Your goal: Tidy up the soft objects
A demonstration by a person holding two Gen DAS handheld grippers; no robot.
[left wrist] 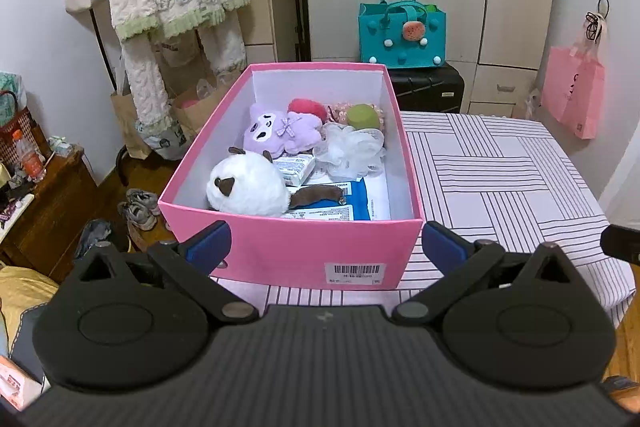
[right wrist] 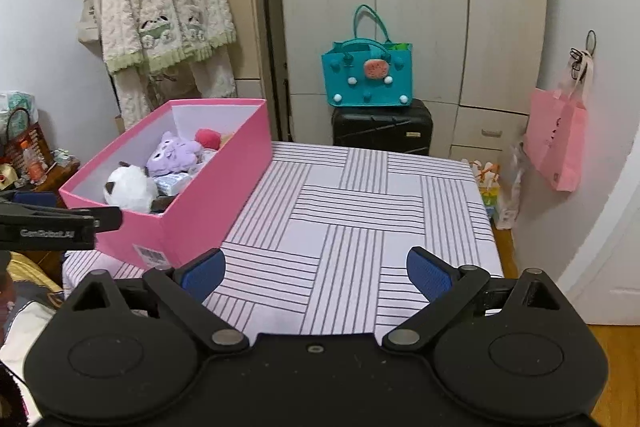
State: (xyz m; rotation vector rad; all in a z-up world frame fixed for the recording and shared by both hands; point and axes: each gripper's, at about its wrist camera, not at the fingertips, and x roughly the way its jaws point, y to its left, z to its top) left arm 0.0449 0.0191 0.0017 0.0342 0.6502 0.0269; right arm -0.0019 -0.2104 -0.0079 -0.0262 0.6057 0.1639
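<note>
left tongs (left wrist: pixel 324 247) sit spread and empty just short of the pink box (left wrist: pixel 288 251), its near wall between the blue pads, likely so it can be steadied or reached into. right tongs (right wrist: pixel 316 273) are likewise released, holding nothing, over bare striped bench (right wrist: pixel 360 211) with the box ahead to their left. inside, nearest the left tongs, lies a white plush (left wrist: pixel 248 187) on blue packets; beyond it a purple plush (left wrist: pixel 280 133), a white mesh puff (left wrist: pixel 354 149), and what may be a green roll at the far end.
</note>
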